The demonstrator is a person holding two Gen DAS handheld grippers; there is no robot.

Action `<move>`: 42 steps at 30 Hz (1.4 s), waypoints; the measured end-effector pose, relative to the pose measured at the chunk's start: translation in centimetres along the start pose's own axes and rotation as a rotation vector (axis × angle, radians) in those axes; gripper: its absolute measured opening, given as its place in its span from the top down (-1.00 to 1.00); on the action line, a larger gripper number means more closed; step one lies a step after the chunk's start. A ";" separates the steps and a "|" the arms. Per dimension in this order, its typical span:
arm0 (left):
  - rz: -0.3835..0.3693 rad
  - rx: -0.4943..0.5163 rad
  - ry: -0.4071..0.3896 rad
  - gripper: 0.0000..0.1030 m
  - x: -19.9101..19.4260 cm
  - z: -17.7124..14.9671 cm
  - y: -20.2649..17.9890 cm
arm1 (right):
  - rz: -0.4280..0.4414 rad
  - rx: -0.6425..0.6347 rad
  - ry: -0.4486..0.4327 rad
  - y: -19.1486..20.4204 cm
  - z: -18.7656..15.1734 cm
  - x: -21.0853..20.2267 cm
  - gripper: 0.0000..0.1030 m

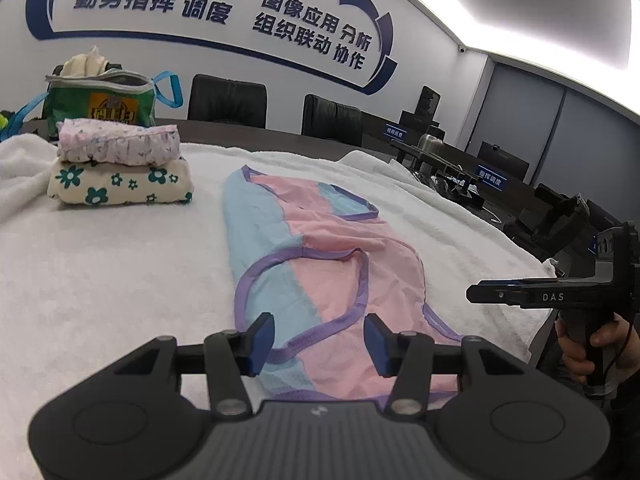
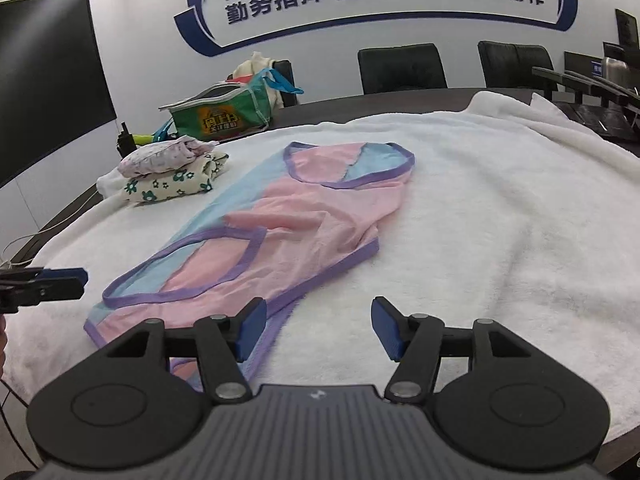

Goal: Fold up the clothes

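The pink-and-blue garment point(image 2: 304, 216) lies flat on the white towel point(image 2: 500, 216) covering the worktop, its long axis running from the near-left hem away to the purple-trimmed neck opening. Left tongs point(image 1: 318, 344) gape over its near edge; right tongs point(image 2: 318, 330), lettered "DAS" on the side, stand open beside it. Two folded garments point(image 1: 120, 168) sit stacked near a green bag point(image 1: 100, 100)

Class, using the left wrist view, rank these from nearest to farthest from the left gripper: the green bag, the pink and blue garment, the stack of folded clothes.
1. Pink and blue garment: straight ahead, its near hem between the open fingers of the left gripper.
2. Stack of folded clothes: farther back, to the left.
3. Green bag: just behind the stack, at the table's far left.
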State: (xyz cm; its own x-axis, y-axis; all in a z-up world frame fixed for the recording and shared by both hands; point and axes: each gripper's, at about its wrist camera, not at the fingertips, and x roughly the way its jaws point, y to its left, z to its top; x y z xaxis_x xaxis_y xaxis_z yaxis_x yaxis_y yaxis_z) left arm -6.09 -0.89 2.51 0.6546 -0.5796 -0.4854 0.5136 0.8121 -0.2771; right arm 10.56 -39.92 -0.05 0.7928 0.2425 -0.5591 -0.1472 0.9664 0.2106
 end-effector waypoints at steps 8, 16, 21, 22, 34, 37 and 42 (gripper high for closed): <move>0.003 -0.003 -0.018 0.08 -0.2 -0.2 0.3 | 0.004 -0.021 -0.031 0.6 0.4 0.0 -0.20; -0.012 0.021 -0.011 0.08 0.3 0.0 0.2 | -0.021 0.002 -0.032 0.4 0.7 0.6 -0.25; -0.009 0.035 0.008 0.07 1.0 0.0 0.3 | -0.024 -0.004 -0.034 0.7 0.9 1.1 -0.25; -0.008 0.038 0.012 0.07 1.1 -0.1 0.3 | -0.023 -0.004 -0.036 0.7 1.0 1.1 -0.25; 0.060 0.095 0.066 -0.02 4.1 2.7 0.0 | -0.014 -0.059 -0.028 1.2 2.6 3.2 -0.25; 0.072 0.128 0.070 -0.08 4.8 3.9 -0.4 | -0.018 -0.107 -0.025 1.5 3.1 4.0 -0.25; 0.047 0.143 0.162 -0.08 9.3 6.4 -0.7 | -0.029 -0.136 0.005 1.5 3.9 6.5 -0.25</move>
State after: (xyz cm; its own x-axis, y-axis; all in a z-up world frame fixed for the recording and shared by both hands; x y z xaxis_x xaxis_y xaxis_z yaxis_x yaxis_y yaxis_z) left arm 3.19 -7.26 3.46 0.5874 -0.5138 -0.6253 0.5657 0.8132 -0.1368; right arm 17.80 -37.24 -0.27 0.7947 0.2145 -0.5679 -0.2031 0.9755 0.0842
